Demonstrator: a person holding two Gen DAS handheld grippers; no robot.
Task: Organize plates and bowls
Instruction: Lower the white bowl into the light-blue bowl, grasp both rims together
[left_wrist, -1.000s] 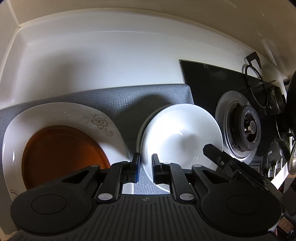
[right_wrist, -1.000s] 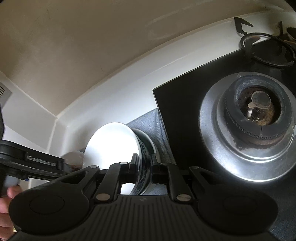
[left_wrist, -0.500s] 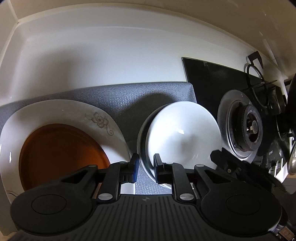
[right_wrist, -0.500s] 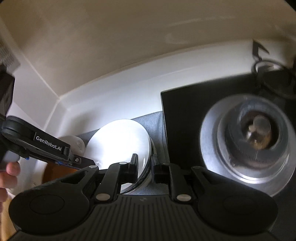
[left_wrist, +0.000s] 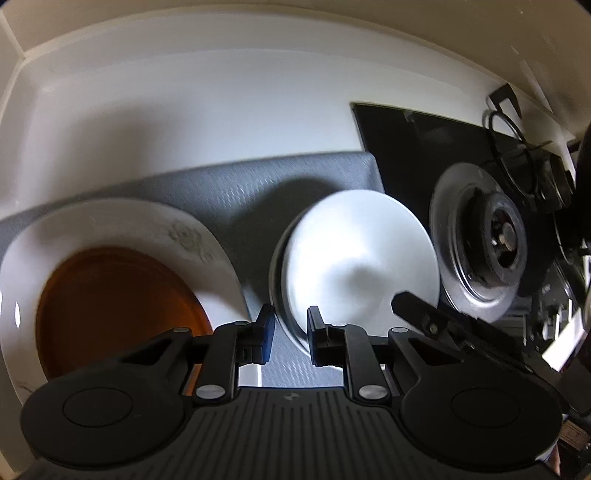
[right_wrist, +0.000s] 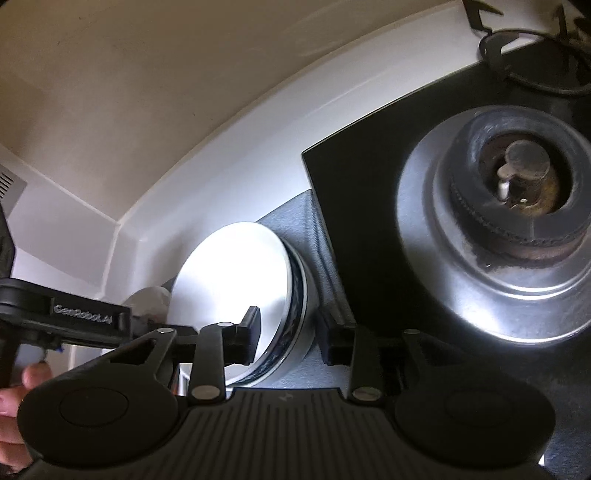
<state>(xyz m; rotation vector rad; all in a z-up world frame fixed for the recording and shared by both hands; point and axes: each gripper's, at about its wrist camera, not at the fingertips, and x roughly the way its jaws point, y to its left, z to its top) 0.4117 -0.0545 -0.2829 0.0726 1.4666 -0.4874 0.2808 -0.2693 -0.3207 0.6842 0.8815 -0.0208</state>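
Observation:
A stack of white bowls (left_wrist: 360, 258) sits on a grey mat (left_wrist: 236, 184); it also shows in the right wrist view (right_wrist: 236, 280), with a blue-patterned bowl under the top one. A large white plate (left_wrist: 122, 221) with a flower print holds an amber plate (left_wrist: 110, 302) at the left. My right gripper (right_wrist: 288, 334) is open, its fingers on either side of the bowls' near rim. My left gripper (left_wrist: 290, 332) hovers with a narrow gap, empty, in front of the mat between plate and bowls.
A black glass hob (left_wrist: 424, 147) with a steel gas burner (right_wrist: 517, 221) lies right of the mat. A white counter and wall corner (left_wrist: 184, 92) are behind. A black pan support (right_wrist: 535, 59) stands at the back right.
My right gripper has opened from shut on the bowl's rim, leaving the white bowl resting in the stack. The left gripper has shifted only slightly.

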